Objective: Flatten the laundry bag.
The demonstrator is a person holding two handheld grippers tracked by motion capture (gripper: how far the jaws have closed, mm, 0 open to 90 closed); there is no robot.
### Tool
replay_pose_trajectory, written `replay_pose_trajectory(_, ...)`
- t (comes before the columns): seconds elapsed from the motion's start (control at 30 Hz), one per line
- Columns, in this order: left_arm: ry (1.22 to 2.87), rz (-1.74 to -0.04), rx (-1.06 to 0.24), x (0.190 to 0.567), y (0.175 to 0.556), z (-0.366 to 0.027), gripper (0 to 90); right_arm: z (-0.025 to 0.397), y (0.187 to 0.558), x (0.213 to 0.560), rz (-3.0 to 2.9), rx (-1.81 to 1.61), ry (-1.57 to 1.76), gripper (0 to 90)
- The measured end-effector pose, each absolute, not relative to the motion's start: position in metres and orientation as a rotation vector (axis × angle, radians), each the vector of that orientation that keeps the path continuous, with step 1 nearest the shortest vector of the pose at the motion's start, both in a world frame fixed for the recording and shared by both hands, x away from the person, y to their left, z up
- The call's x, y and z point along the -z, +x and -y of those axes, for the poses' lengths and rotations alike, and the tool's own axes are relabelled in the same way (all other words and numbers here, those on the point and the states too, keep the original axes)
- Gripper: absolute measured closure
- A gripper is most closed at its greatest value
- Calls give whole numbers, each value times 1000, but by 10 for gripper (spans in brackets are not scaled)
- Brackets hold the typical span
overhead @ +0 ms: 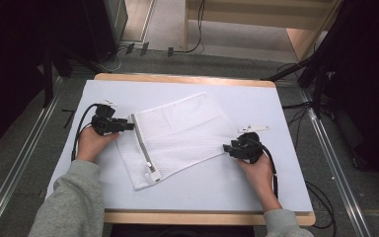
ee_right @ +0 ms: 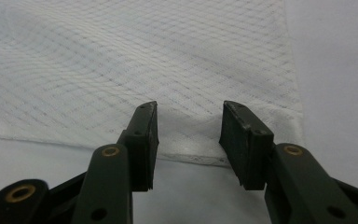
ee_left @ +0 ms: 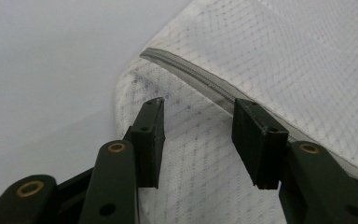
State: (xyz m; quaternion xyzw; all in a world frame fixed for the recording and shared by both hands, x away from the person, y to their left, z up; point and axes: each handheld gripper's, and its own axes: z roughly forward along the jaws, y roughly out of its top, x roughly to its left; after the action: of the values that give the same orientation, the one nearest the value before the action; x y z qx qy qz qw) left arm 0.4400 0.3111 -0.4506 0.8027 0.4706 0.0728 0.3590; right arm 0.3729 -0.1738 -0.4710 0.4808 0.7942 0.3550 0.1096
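Fingers of both grippers stand spread, with nothing pinched between them. Left gripper, seen from the high view at the left of the table, points right at the far-left corner of the white mesh bag; in the left gripper view its two black fingers straddle the bag's rounded corner, with the grey zipper running just beside the right-hand one. Right gripper, held in the person's right hand, points left at the bag's right edge; in the right gripper view its fingers flank a small raised fold at the bag's hem, mesh lying between and beyond them.

Mesh bag: lies flat and askew on the white table cover, about the middle of the table, between the two grippers. Its zipper runs along the left side from far to near, with the white zipper pull at the near end. A drawstring-like cord shows at the far corner.

Person's left hand, in a grey sleeve, rests on the table at the left.
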Motion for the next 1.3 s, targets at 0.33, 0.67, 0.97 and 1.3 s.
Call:
replay_pose_trajectory(0.33,2042,-1227,-270,451,459,-329,471,195,371,466,-2268,-1055,1488,574)
replay_pose_trajectory(0.67,2140,-1202,-285,452,455,-322,772,209,380,471,-2198,-1003,1558,501)
replay_pose_trajectory(0.97,2080,-1266,-125,453,450,-329,900,213,394,470,-2245,-972,1599,900)
replay_pose_trajectory(1.3,2103,-1238,-57,447,412,-324,900,216,428,470,-2220,-966,1590,900)
